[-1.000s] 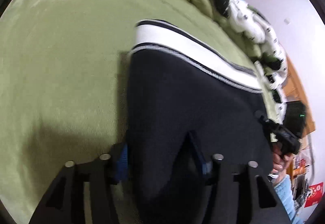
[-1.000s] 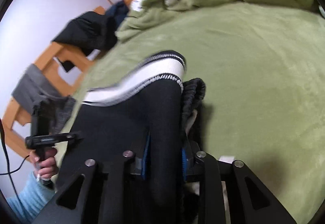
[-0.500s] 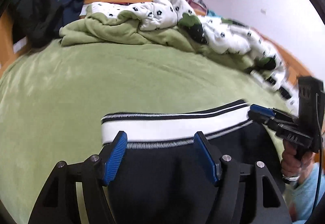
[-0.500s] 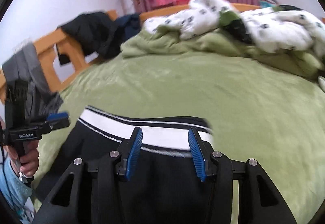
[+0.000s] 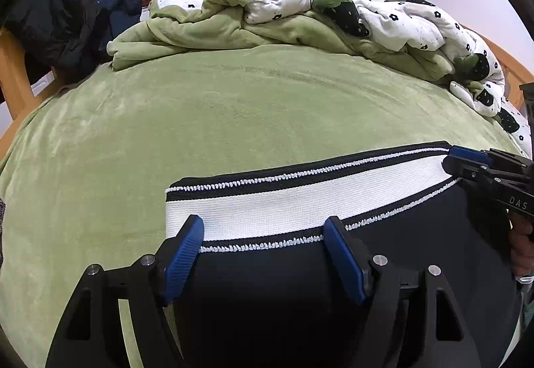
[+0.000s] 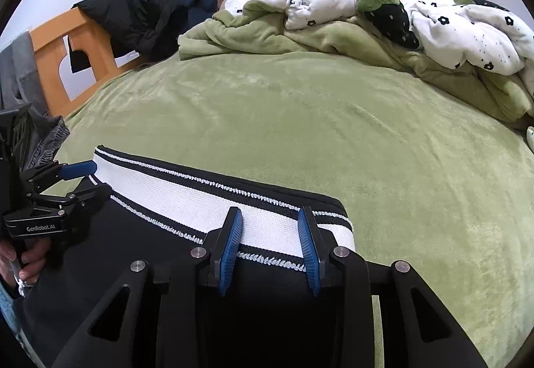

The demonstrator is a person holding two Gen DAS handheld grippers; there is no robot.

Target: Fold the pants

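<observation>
Black pants [image 5: 333, 284] with a white, black-edged waistband [image 5: 300, 201] lie folded on the green bed cover, waistband toward the far side. My left gripper [image 5: 263, 231] is open and empty, its blue pads just above the waistband's left end. My right gripper [image 6: 270, 224] is open and empty over the waistband's [image 6: 187, 194] right end. The right gripper also shows in the left wrist view [image 5: 467, 162] at the waistband's far end. The left gripper shows in the right wrist view [image 6: 80, 177].
The green bed cover [image 5: 217, 107] spreads beyond the pants. A crumpled green blanket and a white flowered quilt [image 5: 333, 1] are piled at the far side. Dark jackets [image 6: 140, 14] hang on the wooden bed frame [image 6: 50, 44] at left. Grey clothes [image 6: 43, 137] lie near the left edge.
Both grippers have let go of the pants and opened. They have drawn back and levelled out, and the waistband now lies flat on the bed.
</observation>
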